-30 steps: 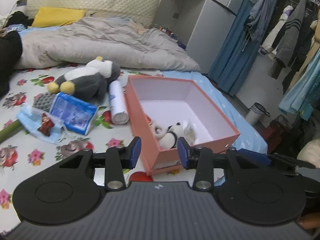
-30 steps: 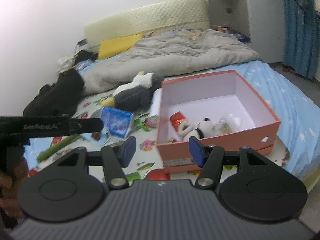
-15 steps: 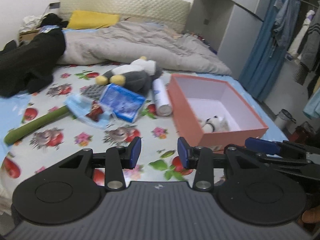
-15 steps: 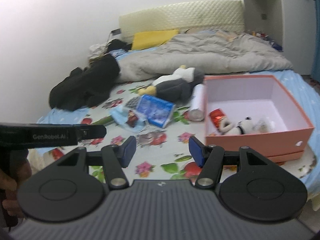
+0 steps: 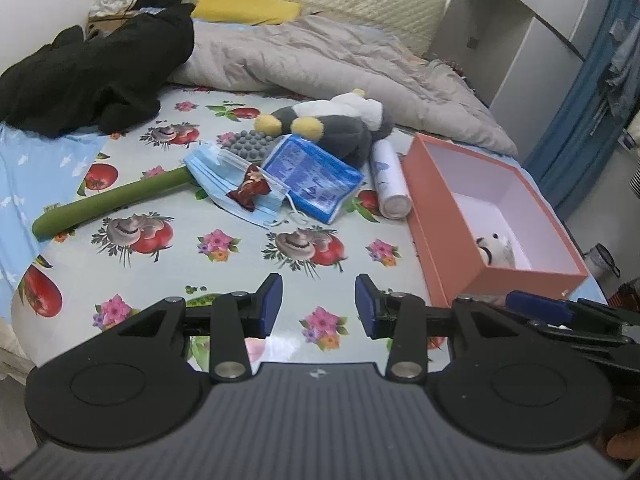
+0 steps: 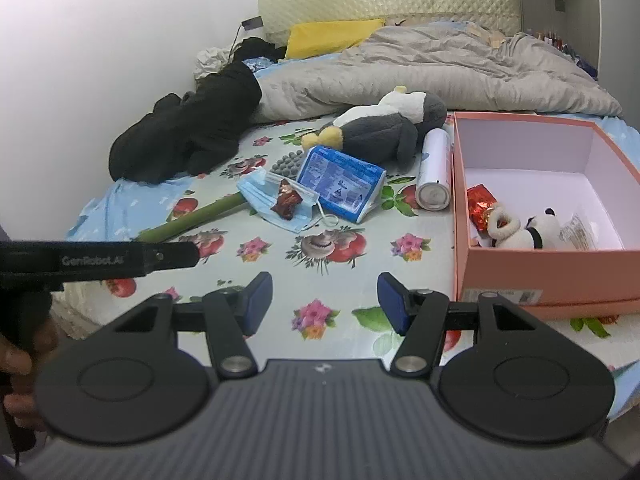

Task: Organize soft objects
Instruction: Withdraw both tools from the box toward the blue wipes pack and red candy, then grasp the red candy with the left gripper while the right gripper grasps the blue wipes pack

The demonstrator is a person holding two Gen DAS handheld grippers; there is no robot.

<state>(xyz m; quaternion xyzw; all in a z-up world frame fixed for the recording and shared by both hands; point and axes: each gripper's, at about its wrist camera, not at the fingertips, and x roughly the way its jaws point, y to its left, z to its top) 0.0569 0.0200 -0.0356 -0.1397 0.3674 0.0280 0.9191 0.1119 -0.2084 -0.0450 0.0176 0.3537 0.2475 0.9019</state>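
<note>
Both tools, left (image 5: pixel 316 304) and right (image 6: pixel 325 300), gape empty low in frame. The grey-and-white plush penguin (image 6: pixel 384 128) lies mid-frame on the bed, just left of the open pink cardboard box (image 6: pixel 520 276).

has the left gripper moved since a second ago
Yes. In the left wrist view the left gripper was at the near corner of the pink box; now it hangs over the flowered sheet, box off to its right.

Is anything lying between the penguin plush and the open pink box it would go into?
Yes. A white spray can lies on its side on the bed between the penguin plush and the pink box, along the box's left wall. The box's top is open.
</note>
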